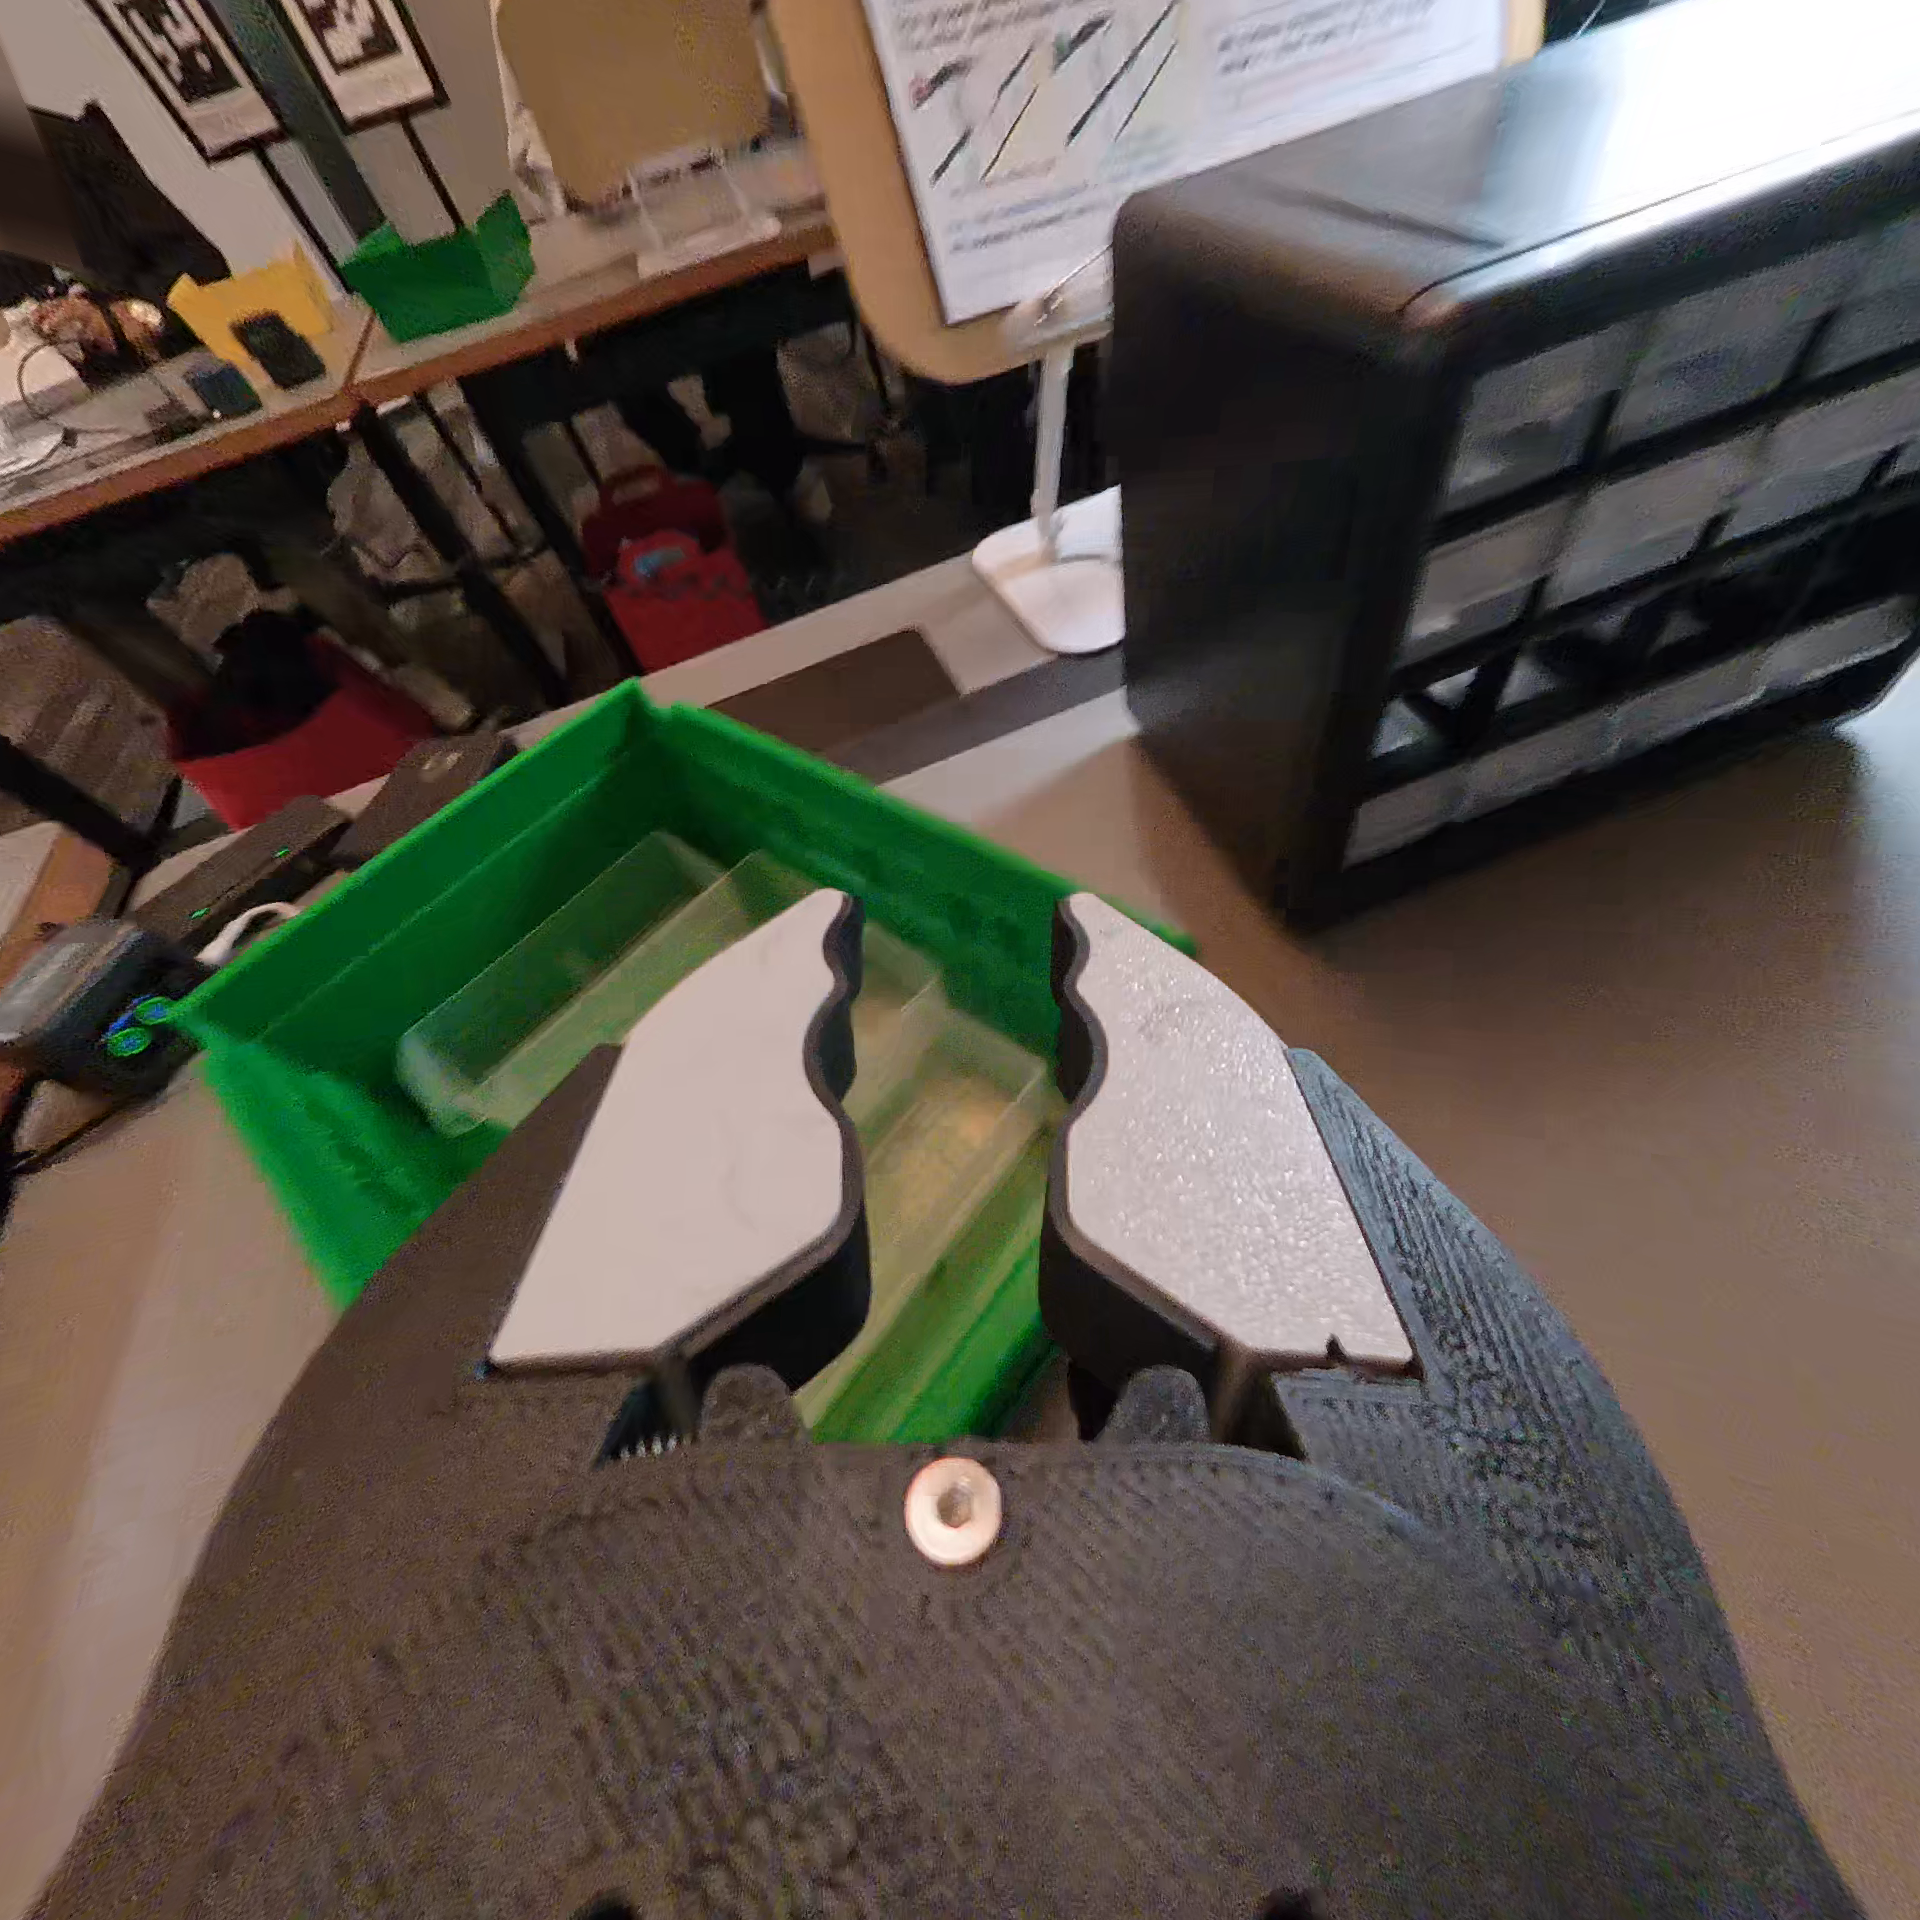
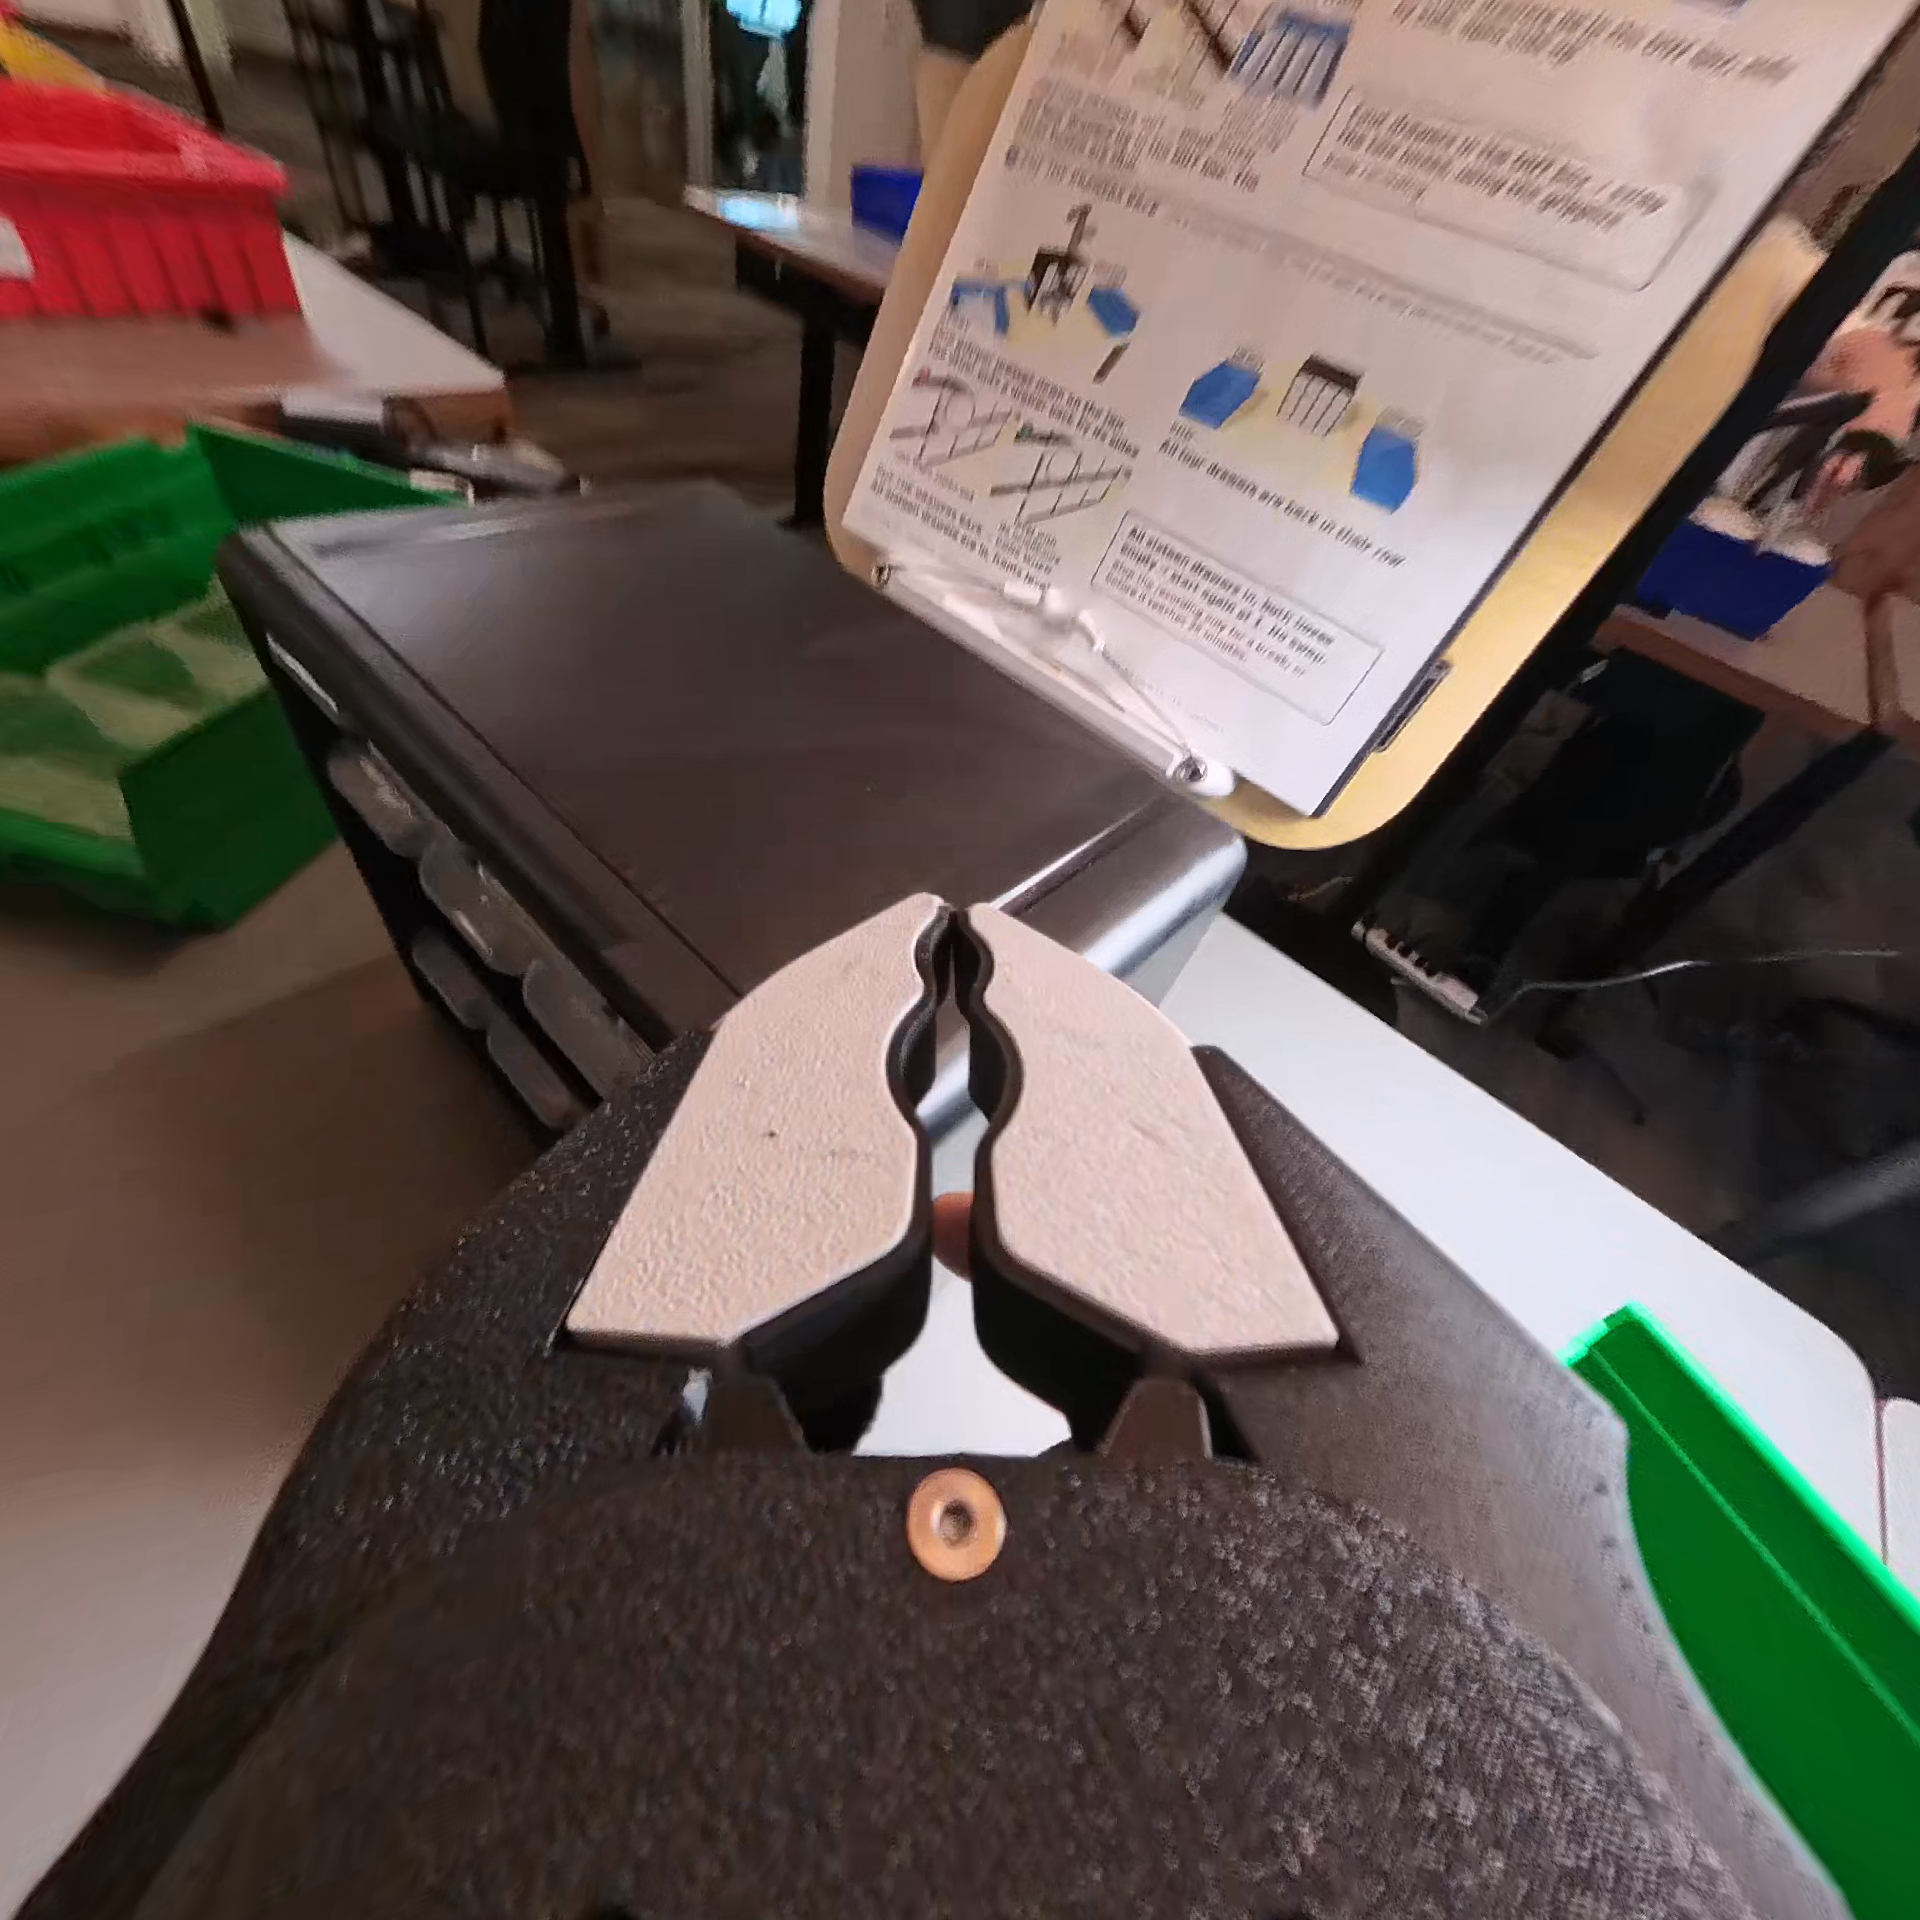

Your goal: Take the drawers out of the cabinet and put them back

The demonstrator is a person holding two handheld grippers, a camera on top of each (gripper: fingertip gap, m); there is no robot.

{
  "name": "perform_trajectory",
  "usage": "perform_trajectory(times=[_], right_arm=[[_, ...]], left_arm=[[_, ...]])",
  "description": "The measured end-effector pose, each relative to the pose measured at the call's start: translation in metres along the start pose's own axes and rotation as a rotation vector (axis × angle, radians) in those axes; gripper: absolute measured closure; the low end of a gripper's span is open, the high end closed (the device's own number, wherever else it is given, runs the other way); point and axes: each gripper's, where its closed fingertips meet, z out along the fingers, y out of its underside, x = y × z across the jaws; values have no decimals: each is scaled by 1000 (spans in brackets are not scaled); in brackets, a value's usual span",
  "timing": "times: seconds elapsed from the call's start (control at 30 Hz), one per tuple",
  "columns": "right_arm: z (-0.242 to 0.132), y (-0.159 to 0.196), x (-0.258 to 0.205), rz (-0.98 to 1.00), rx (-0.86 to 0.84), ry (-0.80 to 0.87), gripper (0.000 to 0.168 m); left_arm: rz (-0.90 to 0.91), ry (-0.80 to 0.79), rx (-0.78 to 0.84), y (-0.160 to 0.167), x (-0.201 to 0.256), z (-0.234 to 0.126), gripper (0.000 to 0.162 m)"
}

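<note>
The left gripper hangs over the green bin, which fills the middle left of the left wrist view; its fingers stand apart with nothing between them. Clear drawers lie in the bin, one at mid-left and at least one more directly under the fingers, blurred and hard to count. The step in hand looks like picking a drawer from the bin to return it to the cabinet, or having just dropped one there; I cannot tell which. To pick well, lower the fingers straight down so one clear wall sits between them, close on that wall and not on two drawers at once, and lift level so the drawer clears the bin's rim. Clear plastic is probably slippery and light, so a firm, square grip matters more than force.

The cabinet stands at the upper right of that view, well apart from the bin: a black box with rows of small drawer fronts, and some lower slots that look dark and open.

In the right wrist view the same bin shows at the left edge, just beside the cabinet, whose flat dark top fills the middle. Rounded clear drawer fronts run along its front face. The right gripper hovers above the cabinet's near corner, fingertips together and empty. A second bin shows at the lower right, and a tilted board with a printed sheet stands behind at the upper right.
</note>
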Motion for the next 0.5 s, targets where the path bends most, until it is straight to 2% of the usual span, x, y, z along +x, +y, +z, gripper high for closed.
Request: perform_trajectory(times=[0.1, 0.17, 0.33, 0.5], right_arm=[[8, 19, -4, -30, -113, -85, 168], [8, 21, -4, -8, -100, -120, 168], [8, 20, -5, 53, -49, -145, 168], [8, 21, -5, 33, -11, -122, 168]], left_arm=[[94, 20, -86, 13, -36, -12, 132], [207, 28, -187, 25, -58, -15, 135], [572, 318, -502, 79, -64, -12, 145], [825, 481, -816, 130, -67, -5, 139]])
